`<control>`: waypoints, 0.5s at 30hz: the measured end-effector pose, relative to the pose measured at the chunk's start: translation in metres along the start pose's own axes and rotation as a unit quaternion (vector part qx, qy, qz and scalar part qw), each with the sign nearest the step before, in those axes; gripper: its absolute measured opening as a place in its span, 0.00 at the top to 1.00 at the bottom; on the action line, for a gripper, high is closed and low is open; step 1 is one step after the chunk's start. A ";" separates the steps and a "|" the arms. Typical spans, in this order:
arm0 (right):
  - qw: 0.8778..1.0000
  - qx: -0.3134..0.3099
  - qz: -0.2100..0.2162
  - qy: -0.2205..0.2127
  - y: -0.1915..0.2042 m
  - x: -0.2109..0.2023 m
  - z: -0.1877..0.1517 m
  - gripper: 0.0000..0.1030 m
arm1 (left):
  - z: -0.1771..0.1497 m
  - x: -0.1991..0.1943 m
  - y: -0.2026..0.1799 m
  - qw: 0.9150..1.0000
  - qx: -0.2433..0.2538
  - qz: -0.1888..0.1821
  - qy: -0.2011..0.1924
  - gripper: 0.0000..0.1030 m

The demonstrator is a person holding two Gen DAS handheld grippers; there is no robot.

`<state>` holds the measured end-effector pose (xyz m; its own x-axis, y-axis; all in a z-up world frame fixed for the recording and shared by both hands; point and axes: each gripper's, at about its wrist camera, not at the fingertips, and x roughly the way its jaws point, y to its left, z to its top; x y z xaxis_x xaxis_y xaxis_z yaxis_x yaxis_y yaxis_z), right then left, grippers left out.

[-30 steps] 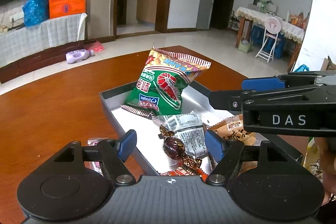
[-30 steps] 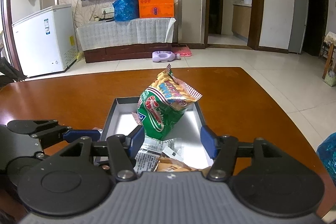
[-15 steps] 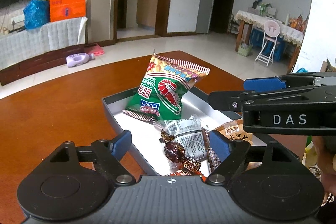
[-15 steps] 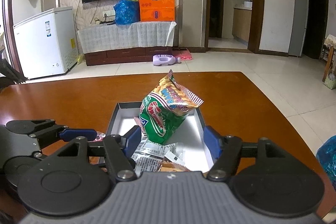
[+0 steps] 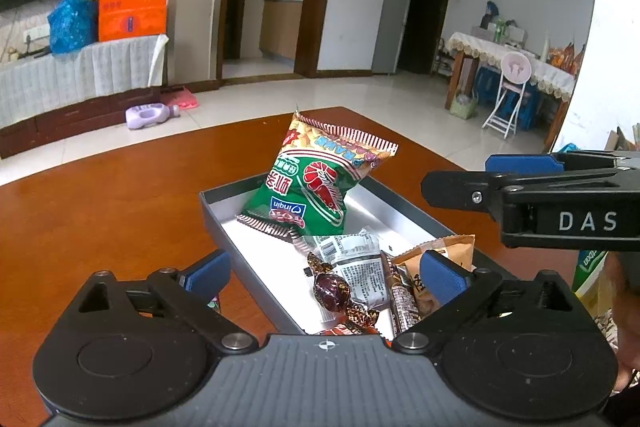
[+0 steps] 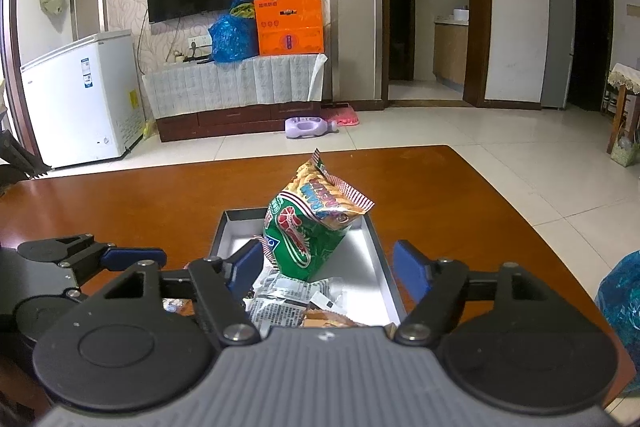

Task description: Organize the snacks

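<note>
On the brown wooden table (image 5: pixel 100 211), the shallow grey metal tray (image 5: pixel 216 205) already holds the green shrimp-chip bag (image 5: pixel 312 187), a wrapped round chocolate (image 5: pixel 331 291) and small packets. Left gripper (image 5: pixel 324 271) and right gripper (image 6: pixel 326 269) have just been opening, with nothing clamped. Only the left view shows a green carton (image 5: pixel 588 267) outside the tray, probably left.

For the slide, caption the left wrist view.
Open left hand-held gripper above grey tray holding green prawn-cracker bag.
</note>
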<state>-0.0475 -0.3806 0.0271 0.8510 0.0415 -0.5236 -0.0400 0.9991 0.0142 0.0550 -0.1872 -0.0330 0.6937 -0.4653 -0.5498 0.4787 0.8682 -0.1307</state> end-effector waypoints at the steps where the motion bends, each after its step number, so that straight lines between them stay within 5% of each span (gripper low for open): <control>1: 1.000 -0.001 0.001 0.001 0.000 0.001 0.000 0.28 | 0.000 0.000 0.000 1.000 0.001 0.003 0.000 0.00; 15: 1.000 -0.005 0.005 0.004 0.003 0.000 0.001 0.28 | -0.001 0.003 -0.003 1.000 0.010 0.015 0.008 0.00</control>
<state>-0.0470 -0.3772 0.0284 0.8465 0.0508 -0.5300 -0.0536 0.9985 0.0100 0.0552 -0.1911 -0.0347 0.6997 -0.4360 -0.5660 0.4681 0.8782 -0.0980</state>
